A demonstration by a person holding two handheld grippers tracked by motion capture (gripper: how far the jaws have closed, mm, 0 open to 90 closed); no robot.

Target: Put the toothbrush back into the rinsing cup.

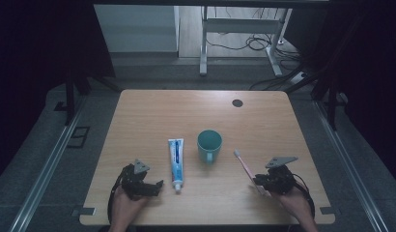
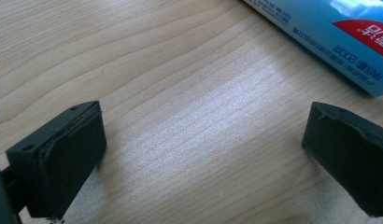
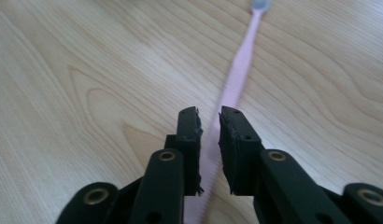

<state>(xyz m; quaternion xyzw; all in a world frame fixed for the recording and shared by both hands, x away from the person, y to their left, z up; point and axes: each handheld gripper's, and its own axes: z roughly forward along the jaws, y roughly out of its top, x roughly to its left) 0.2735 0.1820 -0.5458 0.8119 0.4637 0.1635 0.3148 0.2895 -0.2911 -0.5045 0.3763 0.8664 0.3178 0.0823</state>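
A pink toothbrush [image 1: 244, 164] lies on the wooden table [image 1: 152, 116] at the right, its head pointing away from me. My right gripper [image 1: 260, 183] is shut on its handle; in the right gripper view the jaws [image 3: 209, 116] sit tight on both sides of the pink handle [image 3: 238, 70]. A blue and white toothpaste tube [image 1: 176, 162] lies lengthwise left of centre, cap towards me. My left gripper [image 1: 159, 187] rests on the table just left of the cap end, open, with bare wood between its jaws [image 2: 203, 140]. The tube [image 2: 339, 37] crosses the upper right corner of that view.
A teal mug [image 1: 209, 145] stands upright between the tube and the toothbrush, handle towards me. A dark round grommet [image 1: 237, 103] sits in the far right of the tabletop. Beyond the table are a desk frame [image 1: 204, 43] and cables on the floor.
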